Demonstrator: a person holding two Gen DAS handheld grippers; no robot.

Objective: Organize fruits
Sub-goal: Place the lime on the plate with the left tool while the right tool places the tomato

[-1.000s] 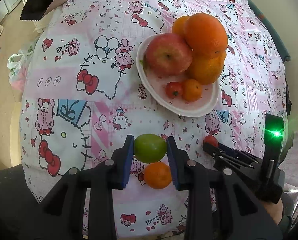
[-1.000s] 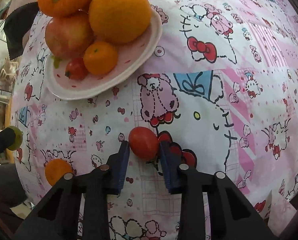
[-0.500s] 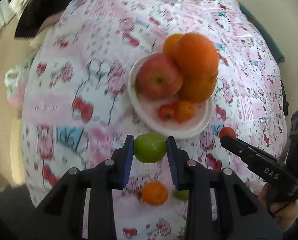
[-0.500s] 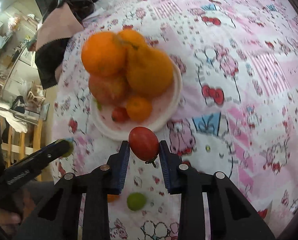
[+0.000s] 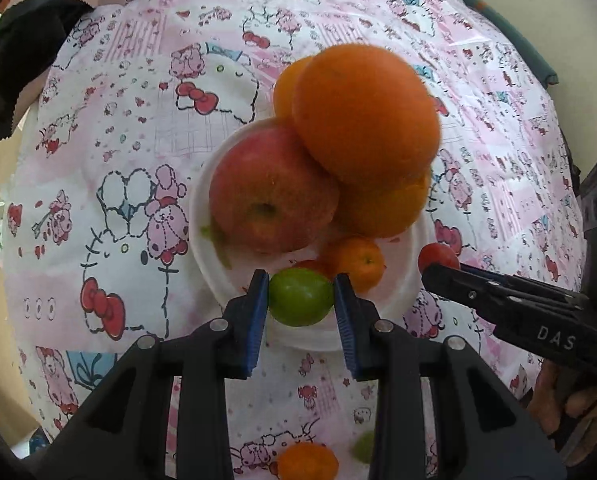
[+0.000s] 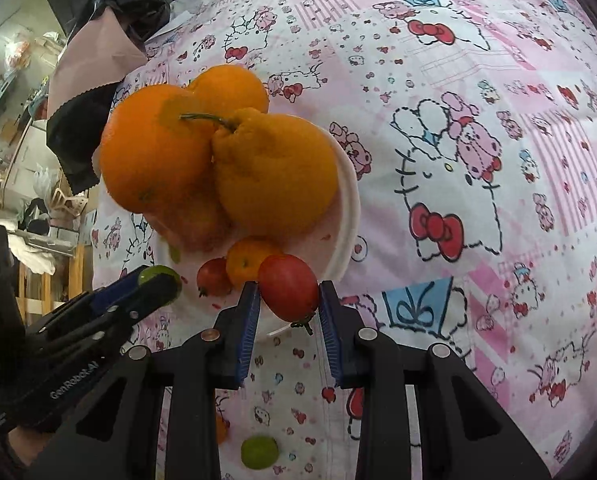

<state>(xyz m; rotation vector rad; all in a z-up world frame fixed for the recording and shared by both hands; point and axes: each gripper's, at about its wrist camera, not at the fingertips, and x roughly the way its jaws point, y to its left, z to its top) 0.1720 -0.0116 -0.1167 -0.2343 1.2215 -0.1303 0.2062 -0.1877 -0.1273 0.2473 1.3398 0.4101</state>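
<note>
While both tools grip fruit, plate (image 5: 208, 280) sits just ahead.
My left tool (image 5: 301, 300) pinches lime (image 5: 301, 297); right tool (image 6: 288, 304) pinches tomato (image 6: 288, 292).

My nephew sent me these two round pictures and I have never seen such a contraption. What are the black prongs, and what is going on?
No robot here: a person holds a hand-operated two-finger gripper in each hand, each with a fisheye camera looking along its fingers. In the left camera's picture, the left gripper clamps a green fruit. In the right one, the right gripper clamps a red tomato. Both hover at a white plate piled with oranges, on a cartoon-print cloth.
</note>
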